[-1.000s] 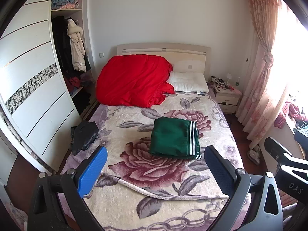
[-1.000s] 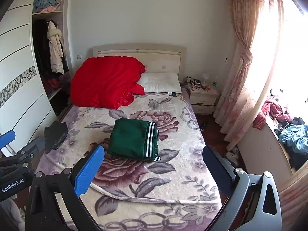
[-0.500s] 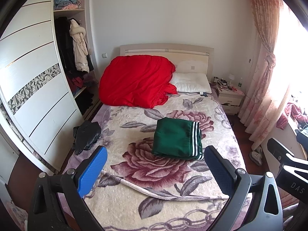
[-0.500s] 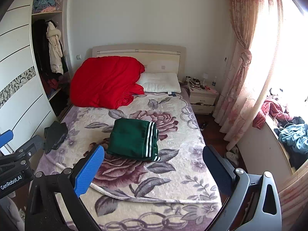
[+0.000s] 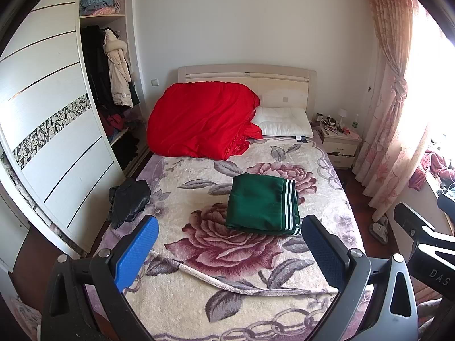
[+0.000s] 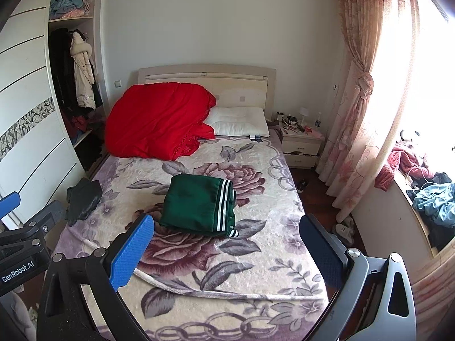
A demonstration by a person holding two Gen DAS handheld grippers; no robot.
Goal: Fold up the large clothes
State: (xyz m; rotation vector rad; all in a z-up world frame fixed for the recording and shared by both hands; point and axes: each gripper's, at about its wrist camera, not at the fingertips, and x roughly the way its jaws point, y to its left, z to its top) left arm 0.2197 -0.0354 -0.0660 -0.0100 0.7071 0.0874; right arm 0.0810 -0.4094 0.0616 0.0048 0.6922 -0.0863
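Over the last second both handheld grippers have drifted slightly. In the left wrist view the whole bedroom has slid a little rightward: the folded green trousers (image 5: 263,203) and the wardrobe (image 5: 57,130) sit further right than before. In the right wrist view the left gripper (image 6: 10,203) has sunk lower at the left border.

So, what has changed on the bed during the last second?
Only the left wrist view shifted slightly; nothing was gripped or released. The folded green garment lies unmoved on the blanket, and the left gripper and right gripper stay open.
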